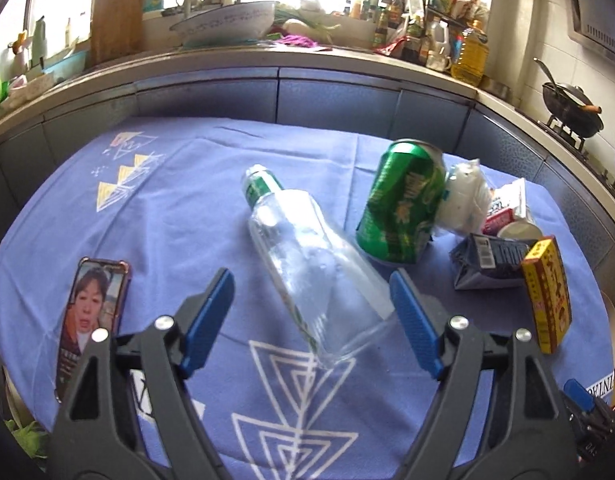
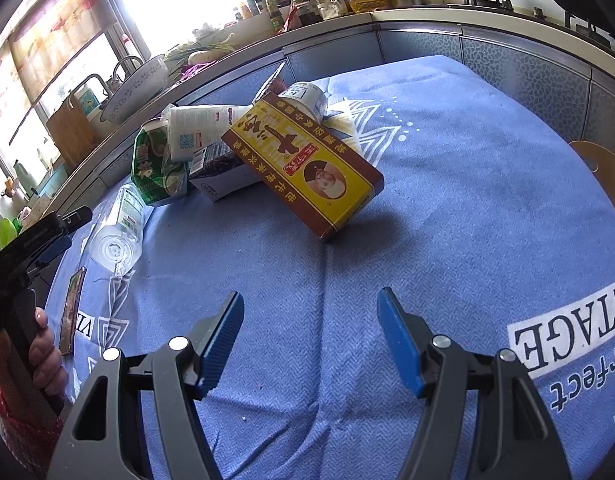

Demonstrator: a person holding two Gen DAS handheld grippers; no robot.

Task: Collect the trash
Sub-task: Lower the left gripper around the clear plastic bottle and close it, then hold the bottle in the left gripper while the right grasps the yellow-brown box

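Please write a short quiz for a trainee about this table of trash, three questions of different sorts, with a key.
1. True or false: the clear plastic bottle lies on its side on the blue cloth.
2. Multiple choice: what lies between the fingers of the right claw? A) the yellow box B) only bare cloth C) the green can
3. Fill in: the flat thing at the left of the left claw is a ____ with its screen lit.

Key: 1 true; 2 B; 3 phone.
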